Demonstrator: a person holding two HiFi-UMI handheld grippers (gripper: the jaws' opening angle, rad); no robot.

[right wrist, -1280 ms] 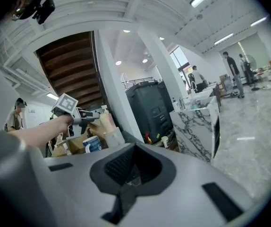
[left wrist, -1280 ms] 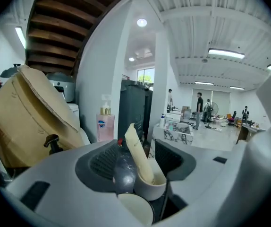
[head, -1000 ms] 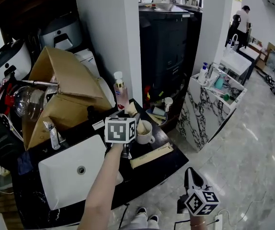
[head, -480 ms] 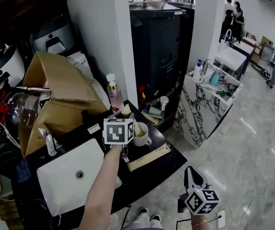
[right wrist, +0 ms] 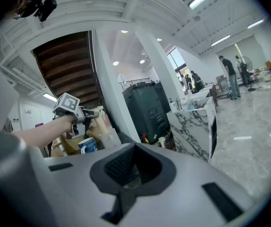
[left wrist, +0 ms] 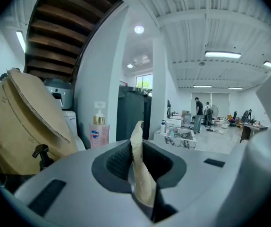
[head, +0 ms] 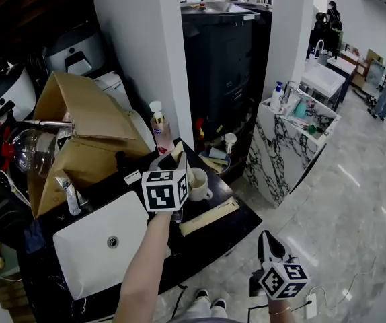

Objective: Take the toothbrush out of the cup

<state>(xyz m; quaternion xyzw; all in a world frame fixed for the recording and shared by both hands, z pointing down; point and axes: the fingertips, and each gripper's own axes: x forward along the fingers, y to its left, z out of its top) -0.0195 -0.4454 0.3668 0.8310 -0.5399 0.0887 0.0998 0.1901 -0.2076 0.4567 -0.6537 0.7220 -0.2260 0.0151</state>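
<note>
Lifting straight up should clear the cup (head: 200, 184) best, while the left gripper (left wrist: 136, 148), its jaws having just been closing, clamps the toothbrush (left wrist: 137, 132) firmly.

Grey fingers (left wrist: 69, 183) — black-white marker cube (head: 165, 190)

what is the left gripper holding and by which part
The left gripper, whose jaws have just been closing, clamps the paper-wrapped toothbrush partway along its length, with one end sticking up beyond the jaws.
</note>
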